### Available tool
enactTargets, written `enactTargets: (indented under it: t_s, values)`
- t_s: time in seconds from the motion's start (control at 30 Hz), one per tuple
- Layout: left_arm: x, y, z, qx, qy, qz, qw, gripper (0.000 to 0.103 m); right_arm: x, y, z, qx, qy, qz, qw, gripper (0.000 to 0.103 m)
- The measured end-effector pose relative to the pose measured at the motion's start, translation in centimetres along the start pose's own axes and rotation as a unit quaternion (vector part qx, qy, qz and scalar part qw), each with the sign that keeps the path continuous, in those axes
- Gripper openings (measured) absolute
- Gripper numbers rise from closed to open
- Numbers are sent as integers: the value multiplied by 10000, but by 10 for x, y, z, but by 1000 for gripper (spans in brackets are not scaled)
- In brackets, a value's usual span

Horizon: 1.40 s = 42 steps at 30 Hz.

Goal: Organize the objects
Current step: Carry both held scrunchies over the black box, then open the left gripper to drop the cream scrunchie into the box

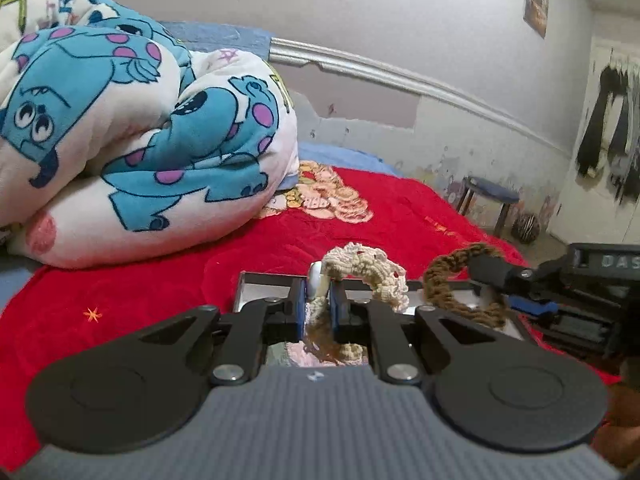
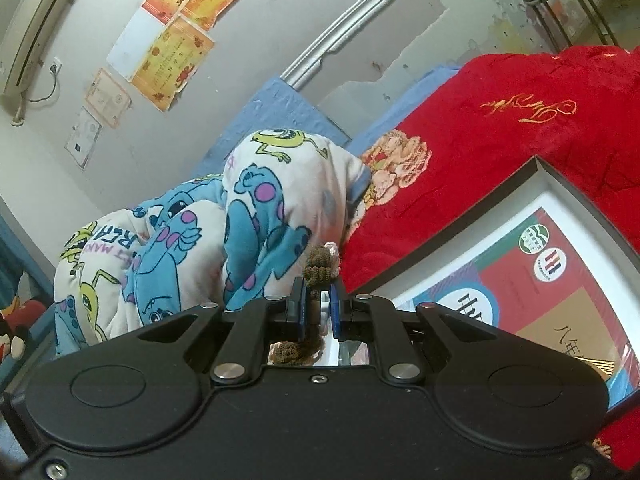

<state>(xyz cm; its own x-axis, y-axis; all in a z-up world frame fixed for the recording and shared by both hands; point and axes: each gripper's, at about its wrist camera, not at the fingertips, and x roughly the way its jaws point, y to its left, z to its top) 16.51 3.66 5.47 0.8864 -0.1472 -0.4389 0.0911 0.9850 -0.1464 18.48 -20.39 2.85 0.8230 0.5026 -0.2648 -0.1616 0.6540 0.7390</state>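
In the left wrist view my left gripper is shut on a cream crocheted hair tie with a white bead, held just above a flat box with a shiny face. To its right, my right gripper grips a brown crocheted hair tie over the same box. In the right wrist view that gripper is shut on the brown hair tie, which sticks up between the blue pads. The dark-rimmed box lies at the right, with a colourful printed sheet inside.
A red blanket covers the bed. A rolled cartoon-print quilt lies at the left against the wall. Beyond the bed stand a blue stool and a striped ball on the floor. Paper certificates hang on the wall.
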Motion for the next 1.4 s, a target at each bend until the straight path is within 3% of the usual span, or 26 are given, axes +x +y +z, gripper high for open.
enactTargets:
  t_s: [0.23, 0.67, 1.2, 1.4]
  values:
    - [4, 6, -3, 60, 114, 0, 9999, 16, -3, -9, 6, 49, 23, -90, 9999, 12]
    - [24, -7, -28, 422, 659, 291, 9965, 17, 25, -12, -28, -129, 567, -644, 9962, 13]
    - [35, -10, -38, 511, 1008, 378, 9929, 18, 34, -18, -38, -203, 817, -1033, 9911, 13]
    - [37, -10, -41, 499, 1107, 348, 9920, 24, 36, -20, -40, -209, 880, -1140, 9894, 13]
